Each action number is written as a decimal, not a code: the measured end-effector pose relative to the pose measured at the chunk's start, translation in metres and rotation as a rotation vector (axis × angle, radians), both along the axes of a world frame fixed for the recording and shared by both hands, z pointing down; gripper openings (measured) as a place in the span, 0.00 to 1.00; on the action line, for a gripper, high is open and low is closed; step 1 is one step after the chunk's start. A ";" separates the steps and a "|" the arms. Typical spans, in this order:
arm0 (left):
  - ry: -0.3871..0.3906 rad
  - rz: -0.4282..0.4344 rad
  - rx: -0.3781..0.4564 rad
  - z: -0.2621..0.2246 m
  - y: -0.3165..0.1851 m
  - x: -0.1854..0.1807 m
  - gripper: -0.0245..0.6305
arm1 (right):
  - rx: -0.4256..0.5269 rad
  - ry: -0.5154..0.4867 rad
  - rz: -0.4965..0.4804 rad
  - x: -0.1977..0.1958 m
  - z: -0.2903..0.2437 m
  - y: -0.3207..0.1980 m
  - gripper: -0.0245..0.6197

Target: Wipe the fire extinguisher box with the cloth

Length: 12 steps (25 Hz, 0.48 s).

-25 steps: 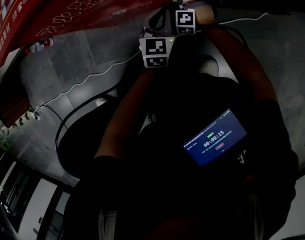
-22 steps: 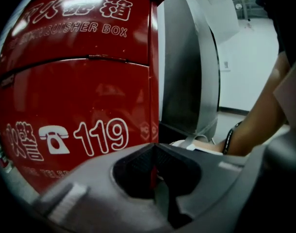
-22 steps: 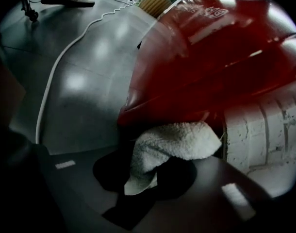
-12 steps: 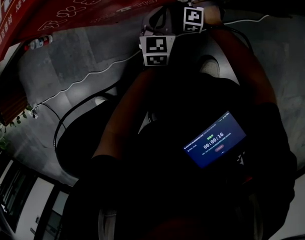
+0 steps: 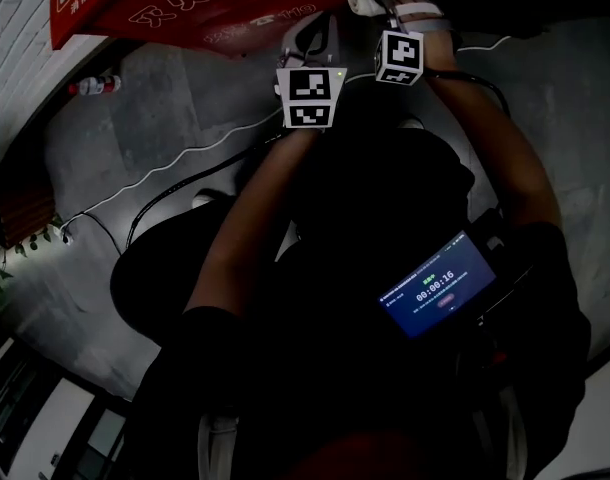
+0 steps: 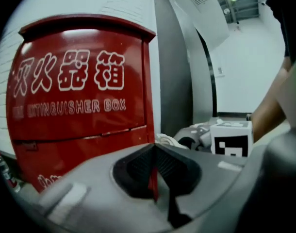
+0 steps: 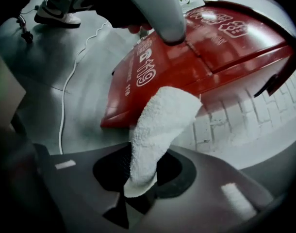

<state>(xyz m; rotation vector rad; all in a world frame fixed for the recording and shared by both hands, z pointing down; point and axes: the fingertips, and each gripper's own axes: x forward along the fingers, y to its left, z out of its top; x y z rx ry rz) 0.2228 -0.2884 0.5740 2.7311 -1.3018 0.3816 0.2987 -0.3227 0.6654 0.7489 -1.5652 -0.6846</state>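
Approach step: the right hand-held gripper [image 7: 140,176] is clamped on the white cloth [image 7: 160,123], held near the red fire extinguisher box [image 7: 206,47], seemingly not yet touching it. The left hand-held gripper [image 6: 155,171], jaws together and empty, faces the box's front. Next, the cloth needs pressing flat against the box.

grey floor [image 5: 155,118] bears the fire extinguisher box [image 5: 185,3], a bottle [image 5: 97,86] and a white cable [image 7: 65,89].

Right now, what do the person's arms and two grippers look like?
Both the left gripper and right gripper have grey moulded bodies, dark ribbed pads. Each carries a white cube with black square markers. Dark short sleeves, forearms bare.
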 end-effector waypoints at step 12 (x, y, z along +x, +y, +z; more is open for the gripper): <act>0.031 -0.010 0.271 -0.177 0.028 -0.055 0.04 | 0.225 -0.072 -0.048 -0.041 -0.218 0.057 0.19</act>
